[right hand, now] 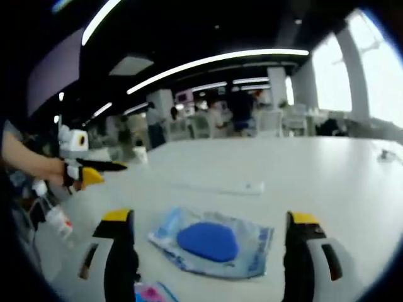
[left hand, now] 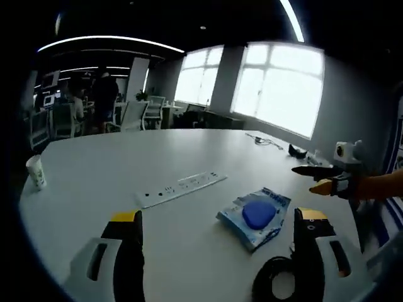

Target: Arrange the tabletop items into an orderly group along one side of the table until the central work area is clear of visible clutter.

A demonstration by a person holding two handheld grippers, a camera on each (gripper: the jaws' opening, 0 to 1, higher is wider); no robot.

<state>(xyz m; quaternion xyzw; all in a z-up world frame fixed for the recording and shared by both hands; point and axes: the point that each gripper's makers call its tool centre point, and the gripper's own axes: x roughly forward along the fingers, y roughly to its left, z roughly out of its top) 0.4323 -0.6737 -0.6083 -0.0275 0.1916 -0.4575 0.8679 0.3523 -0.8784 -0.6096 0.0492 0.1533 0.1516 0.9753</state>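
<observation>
Both grippers above white tabletop (left hand: 94, 170), jaws wide apart, nothing held. Left gripper (left hand: 217, 242) and right gripper (right hand: 208, 245) each frame blue packet (left hand: 255, 217) (right hand: 211, 242), flat near tabletop's near edge. Power strip (left hand: 181, 187) lies twd centre. Paper cup (left hand: 36, 172) at far-left edge. Black tape roll (left hand: 280, 283) beside packet.
</observation>
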